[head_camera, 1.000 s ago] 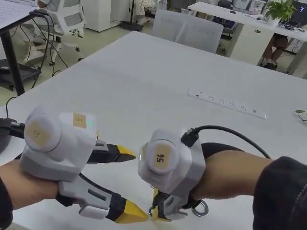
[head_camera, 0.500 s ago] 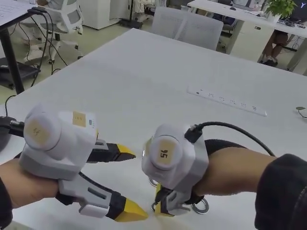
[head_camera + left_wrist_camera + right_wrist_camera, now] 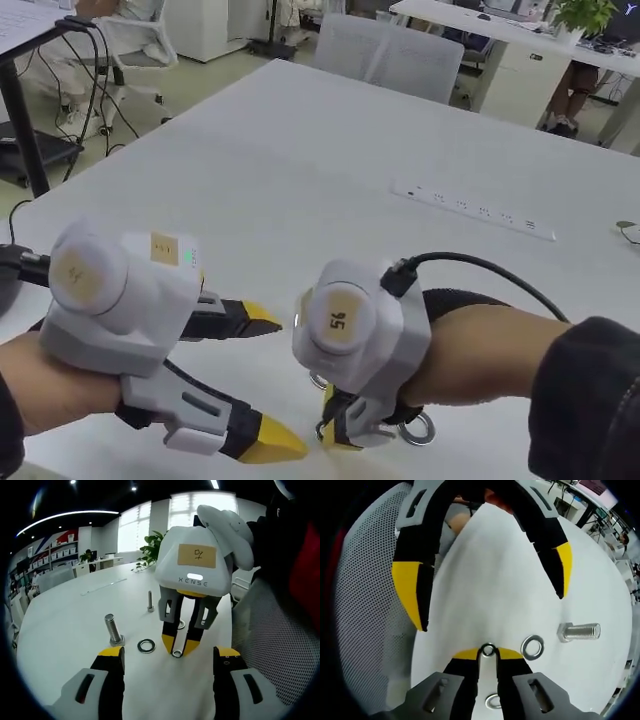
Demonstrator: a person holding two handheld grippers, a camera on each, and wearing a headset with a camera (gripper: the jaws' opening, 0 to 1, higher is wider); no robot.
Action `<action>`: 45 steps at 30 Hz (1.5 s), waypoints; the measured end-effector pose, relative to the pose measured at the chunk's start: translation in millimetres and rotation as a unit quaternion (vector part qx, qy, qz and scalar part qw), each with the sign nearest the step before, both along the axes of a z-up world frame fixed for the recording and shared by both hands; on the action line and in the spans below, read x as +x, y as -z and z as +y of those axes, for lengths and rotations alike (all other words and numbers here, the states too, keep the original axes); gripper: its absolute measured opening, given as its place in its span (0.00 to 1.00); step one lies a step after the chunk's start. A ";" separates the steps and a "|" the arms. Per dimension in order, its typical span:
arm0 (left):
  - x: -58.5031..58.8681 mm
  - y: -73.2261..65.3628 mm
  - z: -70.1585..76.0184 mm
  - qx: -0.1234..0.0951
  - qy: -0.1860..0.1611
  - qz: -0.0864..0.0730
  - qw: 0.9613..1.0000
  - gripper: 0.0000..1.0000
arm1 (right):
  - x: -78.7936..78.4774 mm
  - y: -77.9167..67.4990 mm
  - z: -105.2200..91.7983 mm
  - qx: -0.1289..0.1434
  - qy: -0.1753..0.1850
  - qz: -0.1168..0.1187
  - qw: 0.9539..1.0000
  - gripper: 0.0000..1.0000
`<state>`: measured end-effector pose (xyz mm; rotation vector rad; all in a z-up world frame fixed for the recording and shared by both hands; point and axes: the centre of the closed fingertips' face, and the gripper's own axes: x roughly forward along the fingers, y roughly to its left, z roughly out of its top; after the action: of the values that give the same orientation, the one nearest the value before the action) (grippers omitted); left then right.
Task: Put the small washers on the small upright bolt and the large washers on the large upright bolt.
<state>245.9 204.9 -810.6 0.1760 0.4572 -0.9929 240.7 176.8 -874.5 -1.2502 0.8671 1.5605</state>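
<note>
My right gripper [image 3: 489, 655] points down at the table, shut on a small washer [image 3: 489, 649] at its yellow tips. In the left gripper view the same gripper [image 3: 177, 647] stands just ahead with that small washer [image 3: 176, 653] at table level. My left gripper [image 3: 268, 380] is open, its jaws spread wide on either side of the right one. The large upright bolt [image 3: 112, 629] stands to the left with a large washer [image 3: 146, 645] flat beside it. Farther back stands the small upright bolt [image 3: 150, 601]. Another washer [image 3: 418, 430] lies by my right wrist.
A white power strip [image 3: 470, 212] lies across the far right of the white table [image 3: 300, 170]. Chairs and desks stand beyond the table's far edge. A mesh chair back [image 3: 365, 605] is close behind the near edge.
The head view has shifted slightly. Both grippers stay in nearly the same places, the right one still closed at the table.
</note>
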 end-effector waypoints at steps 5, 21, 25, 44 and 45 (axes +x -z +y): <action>0.1 -0.2 1.1 0.000 -0.002 0.000 1.000 0.72 | 2.9 0.9 -2.6 0.003 0.011 0.006 1.000 0.14; 0.8 1.2 -1.2 0.001 0.004 0.003 1.000 0.72 | 31.0 -17.8 -25.3 0.011 0.051 -0.003 0.999 0.14; -0.3 2.2 -2.4 0.003 0.006 0.005 1.000 0.72 | 37.1 -21.1 -32.4 0.013 0.063 -0.006 0.998 0.14; -4.9 6.5 -3.3 0.009 0.010 0.013 1.000 0.72 | 59.2 -36.5 -71.7 0.014 0.109 -0.024 0.994 0.14; -5.0 6.7 -3.2 0.009 0.010 0.013 1.000 0.72 | 60.9 -37.6 -74.5 0.014 0.111 -0.026 0.993 0.14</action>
<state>241.0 201.7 -817.3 0.1847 0.4903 -1.0119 301.5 102.3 -836.9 -1.1281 0.9149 1.3543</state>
